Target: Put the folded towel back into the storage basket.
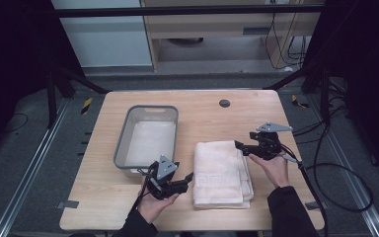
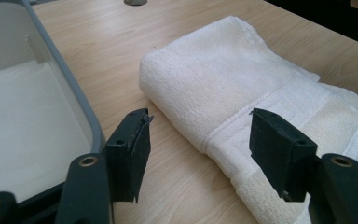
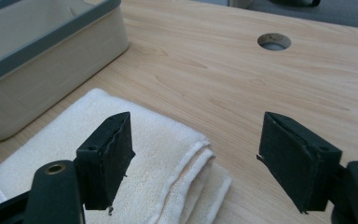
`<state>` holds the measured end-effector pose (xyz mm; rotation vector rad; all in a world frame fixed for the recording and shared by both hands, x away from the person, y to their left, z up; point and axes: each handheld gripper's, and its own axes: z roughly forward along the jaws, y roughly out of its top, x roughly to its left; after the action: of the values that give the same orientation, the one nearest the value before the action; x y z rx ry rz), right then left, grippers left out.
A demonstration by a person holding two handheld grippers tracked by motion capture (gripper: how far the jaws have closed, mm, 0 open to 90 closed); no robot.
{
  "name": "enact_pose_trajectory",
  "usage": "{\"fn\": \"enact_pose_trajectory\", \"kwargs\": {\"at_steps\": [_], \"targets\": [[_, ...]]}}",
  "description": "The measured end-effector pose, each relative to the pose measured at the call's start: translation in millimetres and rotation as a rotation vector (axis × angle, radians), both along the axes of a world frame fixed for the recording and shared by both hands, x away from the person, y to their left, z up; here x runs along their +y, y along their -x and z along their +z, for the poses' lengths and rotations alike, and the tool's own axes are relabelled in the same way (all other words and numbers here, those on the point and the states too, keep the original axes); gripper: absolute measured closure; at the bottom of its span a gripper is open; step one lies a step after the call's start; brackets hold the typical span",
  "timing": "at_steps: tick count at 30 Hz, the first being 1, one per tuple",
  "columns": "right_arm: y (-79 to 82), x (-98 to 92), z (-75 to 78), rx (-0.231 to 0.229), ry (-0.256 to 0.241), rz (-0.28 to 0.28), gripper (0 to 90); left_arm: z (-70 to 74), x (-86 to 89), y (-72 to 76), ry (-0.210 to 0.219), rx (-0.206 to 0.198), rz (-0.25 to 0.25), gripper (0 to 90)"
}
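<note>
High view: 1 folded white towel (image 1: 222,173) lies flat on the counter (image 1: 202,113), lower centre of frame, right of 1 grey-rimmed tub (image 1: 148,136). Left tongs (image 1: 190,177), jaws apart, holding nothing, at towel's lower left edge. Right tongs (image 1: 238,144), jaws apart, holding nothing, at towel's upper right corner.

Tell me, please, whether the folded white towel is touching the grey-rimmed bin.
Apart. The left gripper view shows a strip of bare table between the folded white towel and the grey-rimmed bin.
</note>
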<state>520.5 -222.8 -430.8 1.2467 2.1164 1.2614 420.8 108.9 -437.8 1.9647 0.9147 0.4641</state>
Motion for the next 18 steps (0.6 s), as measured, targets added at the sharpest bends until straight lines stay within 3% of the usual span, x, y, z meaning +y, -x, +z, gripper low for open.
{"fn": "enact_pose_trajectory", "kwargs": {"at_steps": [18], "targets": [[-8.0,6.9,-30.8,0.089,0.032,0.014,24.4,-27.8,-23.2,-2.5,-0.066,0.066,-0.028,34.6]]}}
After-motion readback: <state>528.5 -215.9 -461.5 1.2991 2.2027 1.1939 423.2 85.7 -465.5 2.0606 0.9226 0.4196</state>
